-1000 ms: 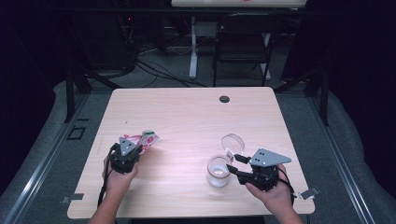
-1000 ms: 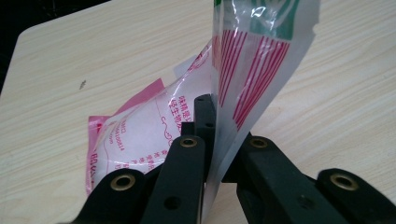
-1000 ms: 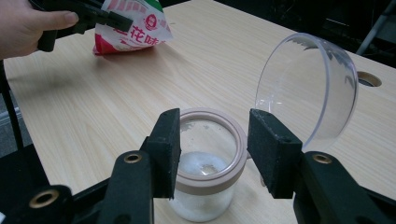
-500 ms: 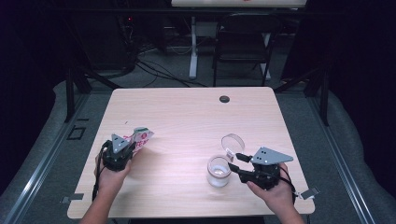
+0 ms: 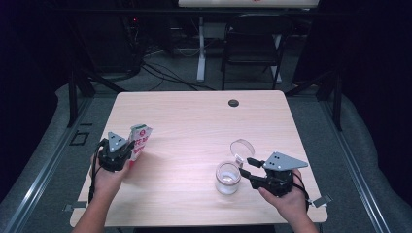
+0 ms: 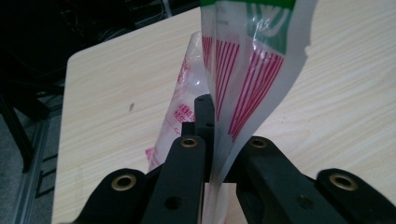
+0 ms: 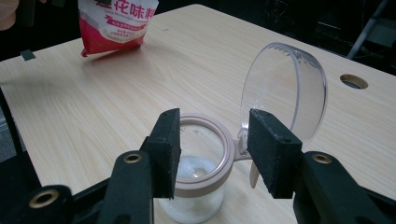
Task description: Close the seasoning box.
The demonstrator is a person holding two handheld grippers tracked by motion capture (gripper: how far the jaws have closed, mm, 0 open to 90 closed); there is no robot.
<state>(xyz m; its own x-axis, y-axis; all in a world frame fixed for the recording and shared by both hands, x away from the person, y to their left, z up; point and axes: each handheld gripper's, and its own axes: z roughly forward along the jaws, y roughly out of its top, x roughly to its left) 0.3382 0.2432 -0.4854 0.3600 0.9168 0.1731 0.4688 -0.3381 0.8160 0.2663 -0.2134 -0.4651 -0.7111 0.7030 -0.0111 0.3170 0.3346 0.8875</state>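
High view: the left gripper (image 5: pixel 127 149) pinches the red-and-white packet (image 5: pixel 139 139) near one edge. Against the frames a second and half a second back, the packet has gone from lying tilted low over the table (image 5: pixel 194 121) to standing nearly upright above the jaws, and the hand has lifted and drawn slightly toward the table's left edge. The right gripper (image 5: pixel 245 166) has kept its place just beside the glass jar (image 5: pixel 227 177), whose clear hinged lid (image 5: pixel 242 148) stands open beyond its jaw tips.

Left gripper view: the jaws are pressed together on the packet (image 6: pixel 243 79), the film rising straight out from between them and curling past the tips. Whether its top is torn open cannot be told. Table surface lies well beyond.

Right gripper view: the jaws stand spread, one pad (image 7: pixel 167 149) alongside the jar's (image 7: pixel 201 154) beige rim, the other (image 7: pixel 271 149) at the hinge side under the raised lid (image 7: pixel 285 88). Pads look just off or barely touching; no firm squeeze shows. White powder lies in the jar's bottom. The packet (image 7: pixel 116 23) hangs far ahead of the tips, well apart.

Judgement: the lift readies the packet for carrying across to the open jar and pouring; the jar is guarded but not yet clamped.
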